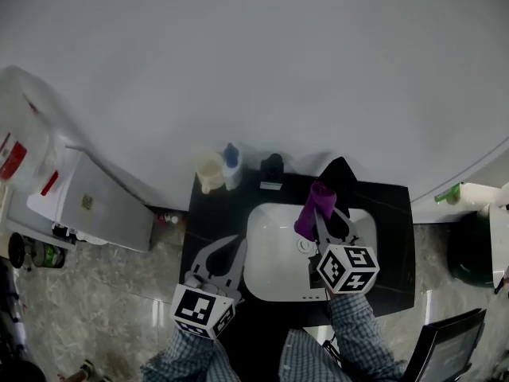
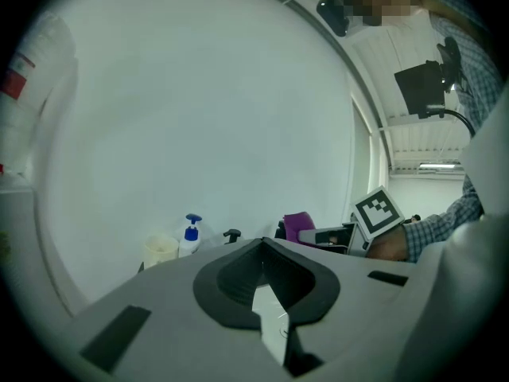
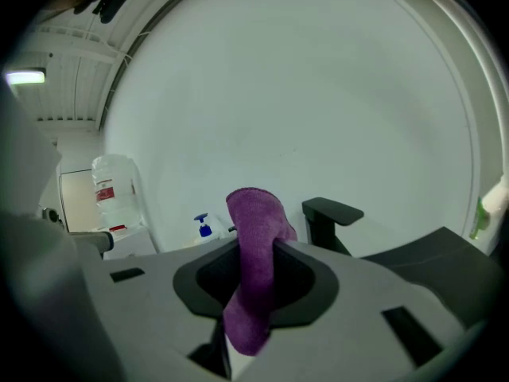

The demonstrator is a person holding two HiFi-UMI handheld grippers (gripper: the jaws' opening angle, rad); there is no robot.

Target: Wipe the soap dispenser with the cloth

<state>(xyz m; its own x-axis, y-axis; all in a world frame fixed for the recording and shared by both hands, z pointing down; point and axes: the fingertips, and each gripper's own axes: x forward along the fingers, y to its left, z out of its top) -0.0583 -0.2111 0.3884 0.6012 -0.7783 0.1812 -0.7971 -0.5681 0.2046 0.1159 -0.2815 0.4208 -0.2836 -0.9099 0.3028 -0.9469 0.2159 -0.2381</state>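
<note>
The soap dispenser (image 1: 231, 165), a white bottle with a blue pump, stands at the back left of the black counter (image 1: 385, 213); it also shows small in the left gripper view (image 2: 189, 236) and the right gripper view (image 3: 203, 227). My right gripper (image 1: 324, 216) (image 3: 258, 243) hovers over the white sink (image 1: 259, 235), shut on a purple cloth (image 1: 312, 210) (image 3: 254, 270) that sticks up past the jaws. The left gripper (image 1: 226, 250) (image 2: 262, 245) sits at the sink's left edge, jaws together and empty. Both grippers are well short of the dispenser.
A cream cup (image 1: 210, 171) stands just left of the dispenser and a black faucet (image 1: 273, 166) just right of it. A white cabinet (image 1: 89, 201) with a water jug (image 1: 17, 134) is at the left. A green-capped bottle (image 1: 447, 193) and dark bin (image 1: 471, 253) are at the right.
</note>
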